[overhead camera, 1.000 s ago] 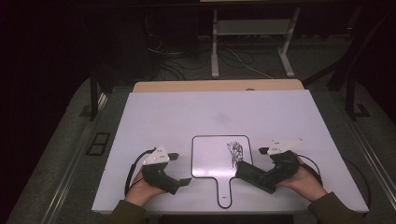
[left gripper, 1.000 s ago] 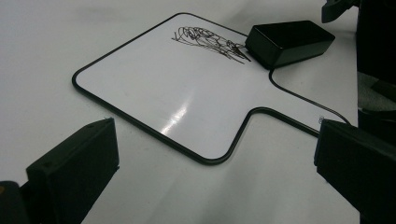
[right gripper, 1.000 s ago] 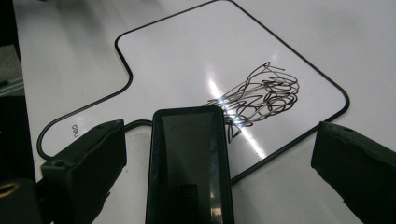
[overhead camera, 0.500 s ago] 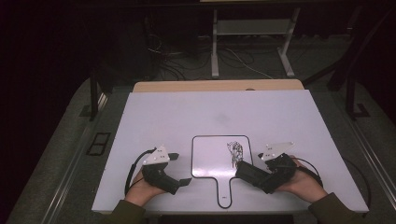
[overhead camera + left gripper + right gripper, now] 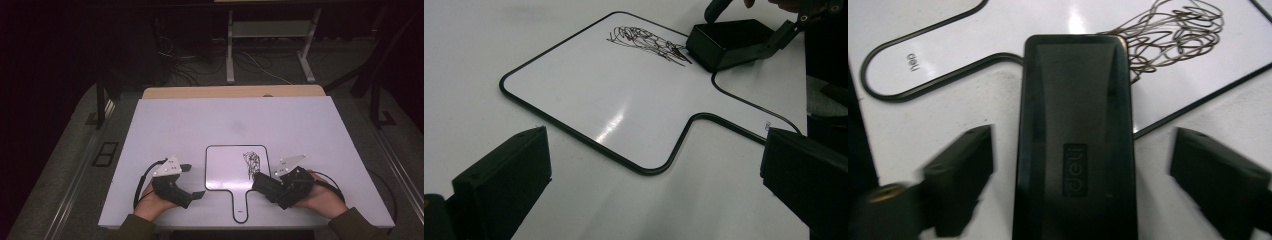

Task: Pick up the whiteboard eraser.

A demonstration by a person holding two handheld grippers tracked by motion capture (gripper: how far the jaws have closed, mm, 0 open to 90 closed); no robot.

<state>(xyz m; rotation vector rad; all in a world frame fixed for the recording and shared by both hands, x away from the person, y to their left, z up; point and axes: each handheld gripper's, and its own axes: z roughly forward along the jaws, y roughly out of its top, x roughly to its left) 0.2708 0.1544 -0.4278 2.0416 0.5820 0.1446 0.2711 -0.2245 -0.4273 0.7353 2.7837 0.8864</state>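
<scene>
A small white board [image 5: 227,167] with a black rim and a handle lies near the table's front edge. A black scribble [image 5: 251,162] marks its right side. A black eraser [image 5: 264,184] rests at the board's right edge, touching the scribble [image 5: 1173,35]. My right gripper [image 5: 262,186] straddles the eraser [image 5: 1075,135]. Its jaws have just been closing, with a gap left on each side, so it is open. My left gripper [image 5: 192,181] lies open on the table left of the board [image 5: 614,90] with nothing between its jaws.
The white table [image 5: 230,120] stretches away behind the board. A wooden strip [image 5: 235,92] runs along its far edge. Beyond it a metal stand [image 5: 270,40] and cables sit on the dark floor.
The right gripper has shifted slightly left toward the board and its jaws have narrowed around the eraser. The left gripper and the board have not moved.
</scene>
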